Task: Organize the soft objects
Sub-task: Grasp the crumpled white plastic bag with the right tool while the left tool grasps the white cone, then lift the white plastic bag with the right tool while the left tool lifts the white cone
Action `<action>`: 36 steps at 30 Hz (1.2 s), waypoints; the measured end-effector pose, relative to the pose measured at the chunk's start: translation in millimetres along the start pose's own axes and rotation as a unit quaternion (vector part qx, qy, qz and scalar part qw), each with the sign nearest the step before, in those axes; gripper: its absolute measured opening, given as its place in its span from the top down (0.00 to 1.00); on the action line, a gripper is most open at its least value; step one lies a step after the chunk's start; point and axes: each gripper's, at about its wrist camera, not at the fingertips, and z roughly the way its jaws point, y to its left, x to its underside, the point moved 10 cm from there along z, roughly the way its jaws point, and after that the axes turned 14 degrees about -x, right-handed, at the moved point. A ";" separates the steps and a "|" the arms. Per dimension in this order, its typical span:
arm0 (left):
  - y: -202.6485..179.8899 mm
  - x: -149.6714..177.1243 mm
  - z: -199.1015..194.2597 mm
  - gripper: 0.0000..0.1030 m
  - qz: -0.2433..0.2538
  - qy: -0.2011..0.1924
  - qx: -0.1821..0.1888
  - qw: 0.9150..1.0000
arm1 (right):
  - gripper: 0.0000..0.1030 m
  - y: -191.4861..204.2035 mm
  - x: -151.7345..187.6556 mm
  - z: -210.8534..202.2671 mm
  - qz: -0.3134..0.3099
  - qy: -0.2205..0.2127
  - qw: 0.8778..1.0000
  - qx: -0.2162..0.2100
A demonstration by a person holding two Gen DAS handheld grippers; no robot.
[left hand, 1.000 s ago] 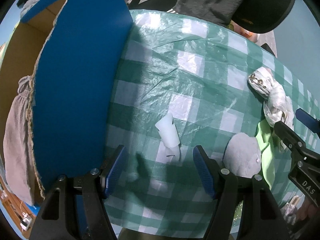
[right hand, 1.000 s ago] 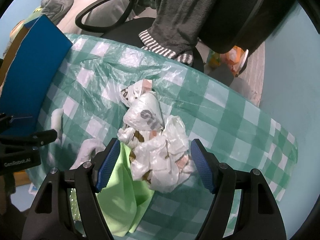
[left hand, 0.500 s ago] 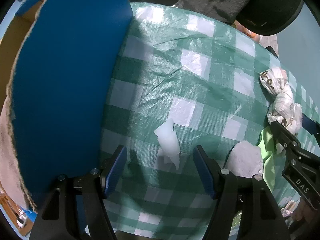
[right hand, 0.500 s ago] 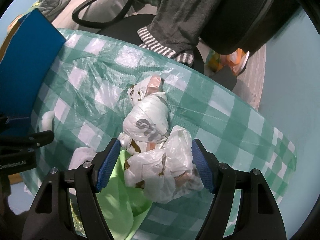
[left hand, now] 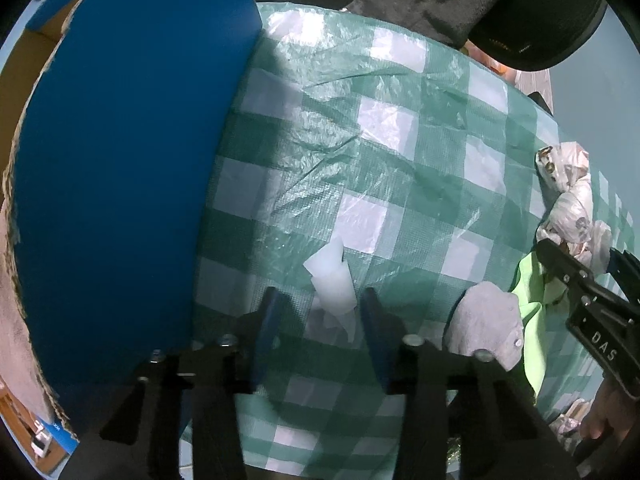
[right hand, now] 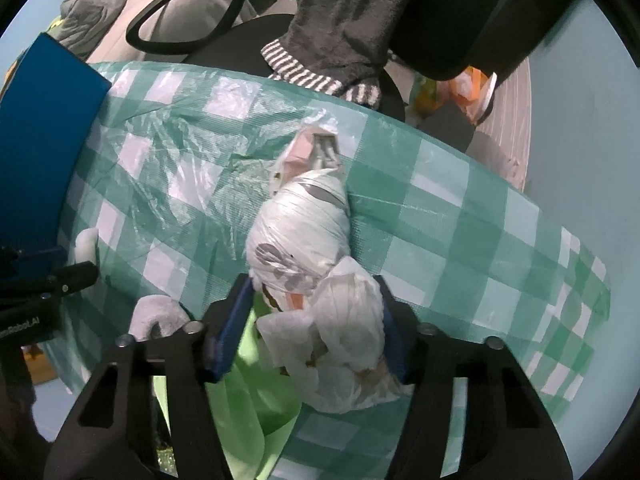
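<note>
My left gripper (left hand: 320, 312) has its jaws partly closed around a small white crumpled piece (left hand: 334, 286) on the green checked tablecloth (left hand: 400, 120); I cannot tell whether the pads touch it. My right gripper (right hand: 316, 320) has its jaws closing around a knotted white printed plastic bag (right hand: 308, 240), its pads against the bag's sides. A grey fabric pad (left hand: 486, 324) and a lime green cloth (left hand: 530, 308) lie between the two grippers. The right gripper also shows at the right edge of the left wrist view (left hand: 576, 264).
A blue-sided cardboard box (left hand: 120, 160) stands at the table's left, with beige cloth (left hand: 12, 300) inside. An office chair (right hand: 184, 12) draped with a dark grey garment (right hand: 348, 20) stands beyond the far table edge. The pale blue wall is on the right.
Both grippers' jaws have narrowed: the left around the white piece, the right around the plastic bag. Both have moved forward, closer to their objects.
</note>
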 end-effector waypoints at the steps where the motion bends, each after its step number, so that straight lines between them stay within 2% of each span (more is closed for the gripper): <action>1: -1.1 0.7 -0.3 0.70 0.001 0.000 0.001 1.000 | 0.48 -0.1 0.0 -0.2 0.001 -0.001 1.000 -0.002; 5: -2.5 4.0 -4.0 0.84 0.007 -0.010 0.006 1.000 | 0.52 1.1 -0.3 -1.6 0.002 -0.004 1.000 -0.005; 7: -3.5 4.3 -7.5 0.86 0.012 -0.016 0.006 1.000 | 0.54 2.1 0.2 -2.4 0.001 -0.006 1.000 -0.006; 22: -12.5 1.2 -35.7 0.89 0.036 -0.066 -0.004 0.997 | 0.59 6.2 2.6 -27.3 -0.009 -0.037 0.999 0.006; 36: -17.7 4.6 -54.4 0.89 0.058 -0.095 -0.014 0.994 | 0.59 21.4 8.7 -58.9 -0.005 -0.064 0.998 -0.011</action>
